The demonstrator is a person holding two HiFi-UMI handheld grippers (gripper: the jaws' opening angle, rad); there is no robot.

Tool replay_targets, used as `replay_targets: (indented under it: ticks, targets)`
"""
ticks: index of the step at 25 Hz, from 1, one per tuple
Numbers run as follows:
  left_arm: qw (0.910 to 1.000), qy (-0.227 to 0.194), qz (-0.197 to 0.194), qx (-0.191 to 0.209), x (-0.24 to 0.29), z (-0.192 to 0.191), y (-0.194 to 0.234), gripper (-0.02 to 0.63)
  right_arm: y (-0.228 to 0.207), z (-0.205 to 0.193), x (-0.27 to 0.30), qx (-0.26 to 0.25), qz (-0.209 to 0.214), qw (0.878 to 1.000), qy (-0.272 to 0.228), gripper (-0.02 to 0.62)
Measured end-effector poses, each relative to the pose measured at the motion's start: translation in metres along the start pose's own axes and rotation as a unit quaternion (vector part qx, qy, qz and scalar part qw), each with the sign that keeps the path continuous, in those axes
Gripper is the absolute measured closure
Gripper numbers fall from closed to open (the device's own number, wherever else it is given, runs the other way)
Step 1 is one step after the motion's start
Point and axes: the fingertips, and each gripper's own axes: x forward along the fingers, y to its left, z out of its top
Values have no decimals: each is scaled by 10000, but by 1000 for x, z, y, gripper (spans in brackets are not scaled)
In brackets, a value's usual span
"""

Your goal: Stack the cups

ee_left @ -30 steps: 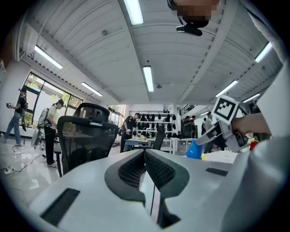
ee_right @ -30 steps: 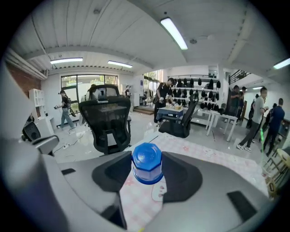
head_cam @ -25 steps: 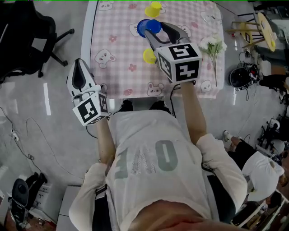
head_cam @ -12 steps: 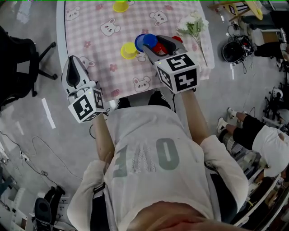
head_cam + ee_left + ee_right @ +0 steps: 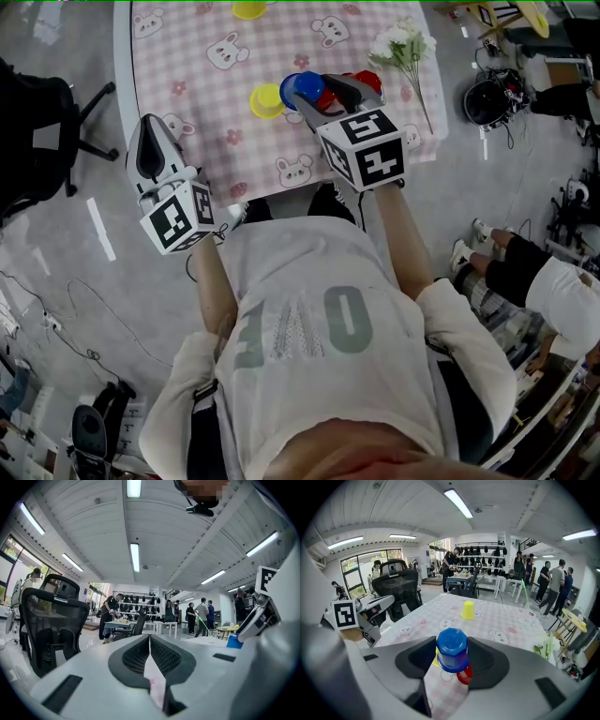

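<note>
My right gripper (image 5: 314, 86) is shut on an upside-down blue cup (image 5: 302, 88) above the pink checked table (image 5: 187, 56). In the right gripper view the blue cup (image 5: 451, 649) fills the gap between the jaws of the right gripper (image 5: 451, 654). A red cup (image 5: 465, 674) shows just under and right of it. The red cup (image 5: 367, 81) is partly hidden by the right jaw. One yellow cup (image 5: 266, 99) stands left of the blue cup. A second yellow cup (image 5: 248, 9) stands at the far edge. My left gripper (image 5: 150, 124) is shut and empty, off the table's left corner.
White flowers (image 5: 405, 47) lie on the table's right side. A black office chair (image 5: 42, 122) stands left of the table. Several people stand at the back of the room (image 5: 553, 585). Bags and gear (image 5: 487, 98) sit on the floor to the right.
My right gripper has carried the blue cup right and down, from beside the yellow cup to over the red cup. The left gripper shifted along the table's edge. Little moved in the last half second.
</note>
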Motion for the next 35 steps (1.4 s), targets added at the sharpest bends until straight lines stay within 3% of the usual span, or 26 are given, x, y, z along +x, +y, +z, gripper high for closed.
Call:
replay_targets:
  ticks: [22,29,35]
  targets:
    - [10000,32,-87,-32,7,-4,-7,577,3,13,-10,-30,79,9997,-228,370]
    - [9999,-24,-97,17,10,3,-9,577,-8,60,-46,-286,127,9961,-828,370]
    - [9999,-115,-35,125,12,13,-18,577,-52,124,-82,-1020,412,9822,-1521,370]
